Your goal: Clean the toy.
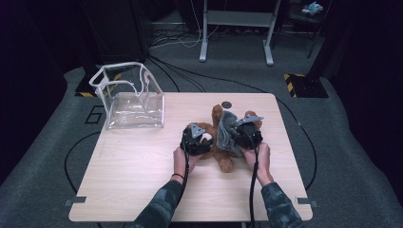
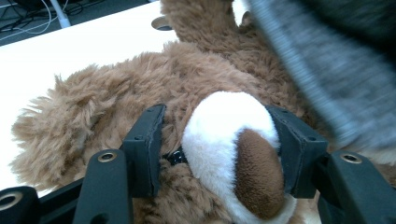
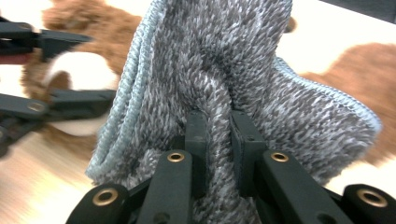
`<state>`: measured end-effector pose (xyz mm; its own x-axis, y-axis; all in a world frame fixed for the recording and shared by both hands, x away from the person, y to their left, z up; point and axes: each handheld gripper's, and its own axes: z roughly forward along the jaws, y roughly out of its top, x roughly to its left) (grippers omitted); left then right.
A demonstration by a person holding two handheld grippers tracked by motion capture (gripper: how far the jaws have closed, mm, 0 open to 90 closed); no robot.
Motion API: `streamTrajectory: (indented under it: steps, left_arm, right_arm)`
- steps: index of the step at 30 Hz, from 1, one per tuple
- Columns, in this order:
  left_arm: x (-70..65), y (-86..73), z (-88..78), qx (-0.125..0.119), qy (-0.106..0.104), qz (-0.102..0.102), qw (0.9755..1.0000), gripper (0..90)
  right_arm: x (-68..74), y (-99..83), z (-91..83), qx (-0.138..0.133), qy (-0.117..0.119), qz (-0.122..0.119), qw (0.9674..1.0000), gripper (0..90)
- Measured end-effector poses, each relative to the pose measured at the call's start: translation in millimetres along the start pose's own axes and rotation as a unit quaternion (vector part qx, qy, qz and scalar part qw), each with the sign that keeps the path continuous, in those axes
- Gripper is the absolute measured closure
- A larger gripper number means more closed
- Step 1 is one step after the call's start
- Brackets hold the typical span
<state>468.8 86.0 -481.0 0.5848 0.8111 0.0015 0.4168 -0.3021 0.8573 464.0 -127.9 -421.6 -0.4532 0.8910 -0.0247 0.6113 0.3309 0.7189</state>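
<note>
A brown teddy bear (image 1: pixel 223 151) lies on the wooden table (image 1: pixel 142 161) near its middle. My left gripper (image 2: pixel 219 140) is shut on the bear's white snout (image 2: pixel 224 135), its brown nose toward the camera. A grey knitted cloth (image 3: pixel 243 70) with a light blue edge hangs over the bear's body. My right gripper (image 3: pixel 218 140) pinches a fold of that cloth and holds it up. In the high view the left gripper (image 1: pixel 202 137) sits at the bear's head and the right gripper (image 1: pixel 240 135) by the grey cloth (image 1: pixel 227 130).
A clear plastic bag (image 1: pixel 127 97) with white trim stands open at the table's back left corner. A round dark grommet (image 1: pixel 227 104) sits in the tabletop behind the bear. Cables and a grey stand base (image 1: pixel 235 28) lie on the floor beyond.
</note>
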Motion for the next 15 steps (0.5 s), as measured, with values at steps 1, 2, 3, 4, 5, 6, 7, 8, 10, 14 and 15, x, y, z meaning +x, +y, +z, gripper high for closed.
streamTrajectory:
  steps: [1,2,3,4,5,6,7,8,10,14,15]
  left_arm:
    - [0.0,0.0,0.0,0.0,0.0,0.0,1.0,41.5]
    - [0.2,0.0,0.0,0.0,-0.001,0.0,1.0,41.5]
    - [0.2,0.0,0.0,0.0,-0.001,0.0,1.0,41.5]
    - [0.0,-0.1,0.3,-0.001,0.0,-0.001,1.0,41.5]
    - [-0.3,-0.1,0.5,-0.002,0.001,-0.001,1.0,41.5]
    - [-0.4,-0.1,0.8,-0.003,0.002,-0.002,1.0,41.5]
    - [-0.4,-0.1,0.8,-0.003,0.002,-0.002,1.0,41.5]
    - [-0.5,0.1,1.0,-0.003,0.002,-0.002,1.0,41.5]
    - [-0.5,0.4,1.2,-0.003,0.002,-0.003,1.0,41.5]
    - [-0.6,0.6,1.2,-0.001,0.002,-0.001,1.0,41.5]
    - [-0.6,0.6,1.2,-0.002,0.002,-0.002,1.0,41.5]
  right_arm:
    - [0.0,0.0,0.0,0.0,0.0,0.0,1.0,79.5]
    - [-10.5,-4.9,-4.7,0.001,-0.011,0.012,0.9999,79.5]
    - [-17.9,-7.8,-6.1,-0.001,-0.013,0.015,0.9998,79.5]
    - [-24.2,-10.8,-6.9,0.002,-0.014,0.024,0.9996,79.5]
    - [-27.5,-13.1,-7.2,0.007,-0.019,0.031,0.9993,79.5]
    - [-33.5,-17.2,-6.5,0.013,-0.028,0.039,0.9988,79.5]
    - [-33.5,-17.2,-6.5,0.013,-0.028,0.039,0.9988,79.5]
    - [-37.8,-19.7,-5.1,0.015,-0.031,0.043,0.9985,79.5]
    - [-54.7,-28.9,4.2,0.029,-0.047,0.062,0.9966,79.5]
    - [-67.8,-34.5,17.0,0.042,-0.046,0.086,0.9943,79.4]
    - [-72.0,-34.8,24.6,0.056,-0.055,0.089,0.993,79.3]
